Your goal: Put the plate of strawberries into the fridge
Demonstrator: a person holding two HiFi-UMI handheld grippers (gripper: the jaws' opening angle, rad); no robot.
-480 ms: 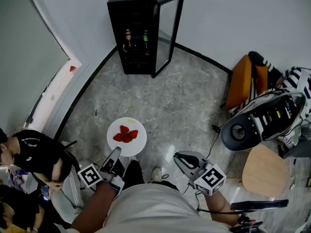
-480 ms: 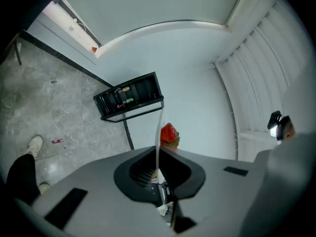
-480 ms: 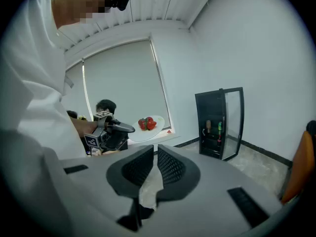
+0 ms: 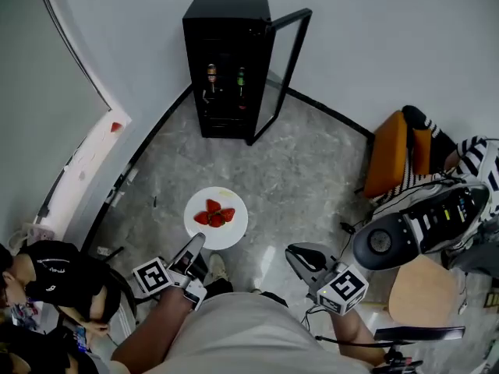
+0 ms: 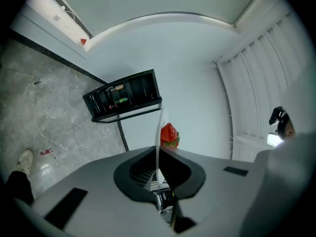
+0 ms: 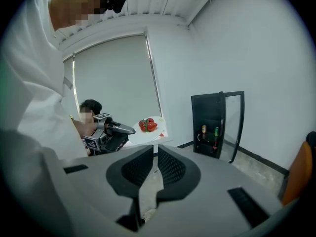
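Grips the white plate (image 4: 236,230) by its rim with the left tool (image 4: 196,244), jaws clenched on the thin edge farthest from the fridge (image 4: 226,61). Holds the plate about level above the stone floor (image 4: 312,162), well short of the fridge and in front of its opening. Carries a small heap of red strawberries (image 4: 215,215) at the plate's middle. Hangs the right tool (image 4: 297,254) empty, jaws drawn together, even farther from the fridge, towards the side of its open glass door (image 4: 290,61). Shows two bottles (image 4: 211,75) upright on a fridge shelf.
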